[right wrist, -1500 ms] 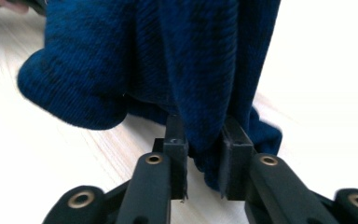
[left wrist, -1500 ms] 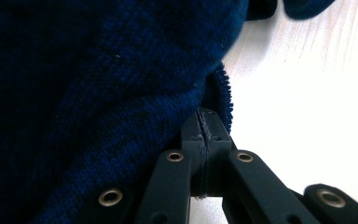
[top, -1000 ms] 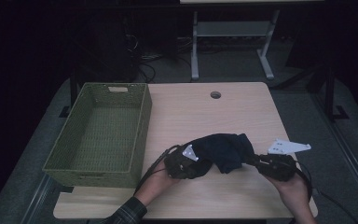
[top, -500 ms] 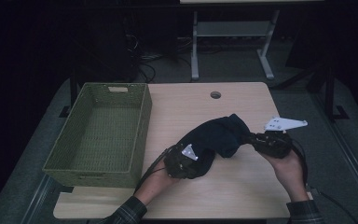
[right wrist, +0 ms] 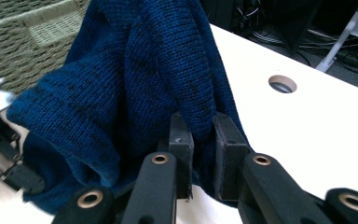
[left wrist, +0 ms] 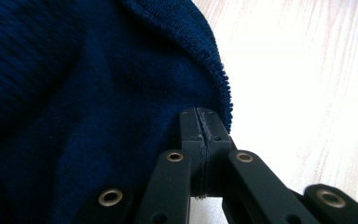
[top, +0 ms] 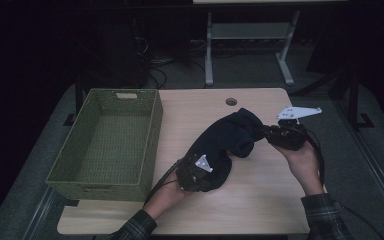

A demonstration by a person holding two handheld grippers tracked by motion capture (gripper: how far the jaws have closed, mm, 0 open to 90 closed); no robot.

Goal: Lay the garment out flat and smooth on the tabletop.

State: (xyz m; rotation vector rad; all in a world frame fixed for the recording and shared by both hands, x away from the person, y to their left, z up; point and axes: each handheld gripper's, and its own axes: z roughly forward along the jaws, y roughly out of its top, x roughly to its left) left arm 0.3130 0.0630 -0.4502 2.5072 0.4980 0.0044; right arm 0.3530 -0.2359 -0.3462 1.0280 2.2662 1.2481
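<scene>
Dark blue knitted garment, bunched and folded, stretched slantwise above the light wooden tabletop, both ends pinched.

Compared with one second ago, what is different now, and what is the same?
The right gripper has carried its end of the dark blue knitted garment up and away from the person, toward the table's far right, stretching it out of its bunched heap. The left gripper stayed near the front edge, shut on the other end. The green basket and table are unchanged. Both grips held.
</scene>
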